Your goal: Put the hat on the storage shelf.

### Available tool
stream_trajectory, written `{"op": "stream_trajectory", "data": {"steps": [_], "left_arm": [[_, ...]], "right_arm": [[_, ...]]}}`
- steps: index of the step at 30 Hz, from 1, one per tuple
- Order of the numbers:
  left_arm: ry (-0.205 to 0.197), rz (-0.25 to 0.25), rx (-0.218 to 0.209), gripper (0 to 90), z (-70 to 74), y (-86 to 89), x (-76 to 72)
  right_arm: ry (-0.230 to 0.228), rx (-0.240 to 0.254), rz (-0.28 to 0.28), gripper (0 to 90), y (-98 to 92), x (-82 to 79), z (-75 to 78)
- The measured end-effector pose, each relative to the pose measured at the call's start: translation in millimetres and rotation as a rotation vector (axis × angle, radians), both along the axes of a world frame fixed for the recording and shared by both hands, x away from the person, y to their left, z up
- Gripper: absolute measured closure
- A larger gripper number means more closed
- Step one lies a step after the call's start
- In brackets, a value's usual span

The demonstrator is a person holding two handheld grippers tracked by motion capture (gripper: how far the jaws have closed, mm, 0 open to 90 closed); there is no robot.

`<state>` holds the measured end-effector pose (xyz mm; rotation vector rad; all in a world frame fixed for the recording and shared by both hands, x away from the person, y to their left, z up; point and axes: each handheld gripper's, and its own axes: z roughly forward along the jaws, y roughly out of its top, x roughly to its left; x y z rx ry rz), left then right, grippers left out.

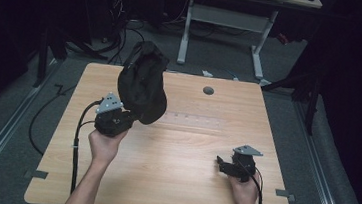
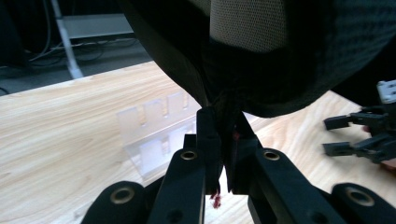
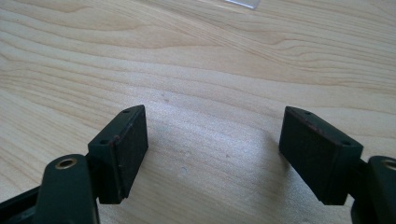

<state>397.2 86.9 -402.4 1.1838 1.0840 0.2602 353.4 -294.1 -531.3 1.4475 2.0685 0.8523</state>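
A black cap (image 1: 142, 83) hangs in the air over the table's left half, held up by my left gripper (image 1: 127, 111), which is shut on its lower edge. In the left gripper view the jaws pinch the black fabric (image 2: 261, 65) at my left gripper (image 2: 224, 135), and a pale mesh lining (image 2: 247, 23) shows inside the cap. My right gripper (image 1: 223, 164) rests low near the table's front right, open, with nothing between its fingers. Its view looks down at bare wood between the two pads of my right gripper (image 3: 212, 140).
A clear plastic rack (image 1: 192, 120) with slots lies on the wooden table (image 1: 172, 171) near the middle, just right of the cap. A round cable hole (image 1: 208, 90) sits at the back. Behind the table stand a white desk frame (image 1: 227, 21) and cables on the floor.
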Motion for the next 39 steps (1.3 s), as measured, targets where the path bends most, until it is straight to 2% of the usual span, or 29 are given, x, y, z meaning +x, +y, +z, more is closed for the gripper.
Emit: {"op": "stream_trajectory", "data": {"steps": [8, 16, 19, 22, 35, 39], "left_arm": [[0.003, 0.050, 0.027, 86.1, -5.4, -1.3, 13.2], [0.024, 0.084, 0.048, 86.1, -14.0, -4.2, 25.5], [0.027, 0.087, 0.060, 86.1, -16.0, -4.3, 27.7], [0.029, 0.098, 0.089, 86.1, -20.4, -4.1, 31.4], [0.046, 0.105, 0.103, 86.0, -28.6, -6.7, 35.1], [0.048, 0.102, 0.123, 86.0, -31.9, -9.3, 35.9]], "right_arm": [[0.003, 0.002, 0.000, 23.9, -0.3, 0.1, 0.0], [0.003, 0.002, 0.001, 24.0, -0.9, 0.5, -0.1], [0.003, 0.002, 0.002, 24.0, -0.8, 0.5, -0.1], [0.003, 0.003, 0.001, 24.0, -0.9, 0.5, -0.2], [0.004, 0.004, 0.001, 24.1, -1.0, 0.6, -0.1], [0.004, 0.004, 0.001, 24.1, -1.0, 0.6, -0.1]]}}
